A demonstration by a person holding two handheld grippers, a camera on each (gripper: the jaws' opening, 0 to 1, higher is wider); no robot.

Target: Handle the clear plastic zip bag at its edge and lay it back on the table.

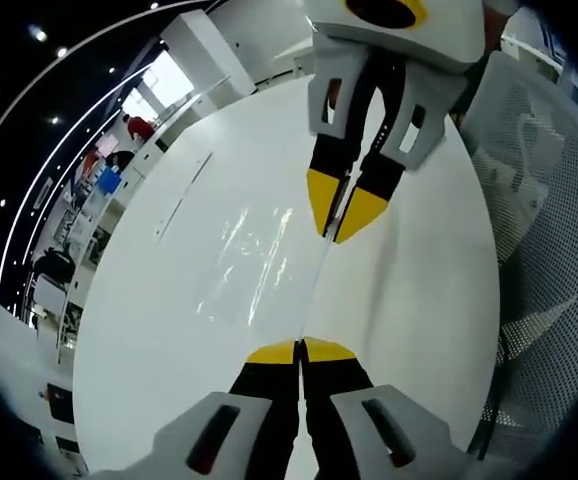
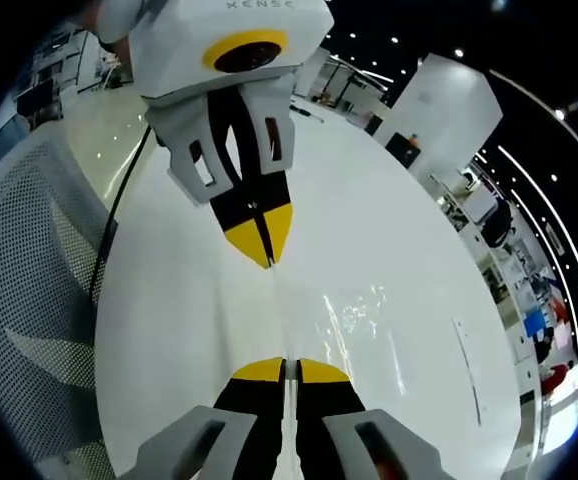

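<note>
In the left gripper view, the left gripper is clenched on one edge of the clear plastic zip bag (its contents cannot be told), stretched over the white table to the right gripper, likewise pinching the opposite edge.

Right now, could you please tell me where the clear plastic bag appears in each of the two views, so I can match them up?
Left gripper view: the clear plastic bag lies mid-picture, its edge stretched between the left tongs below and the right tongs above.
Right gripper view: the bag sits right of centre, its edge running from the right tongs up to the left tongs.
Shared landmark: the white table.
</note>
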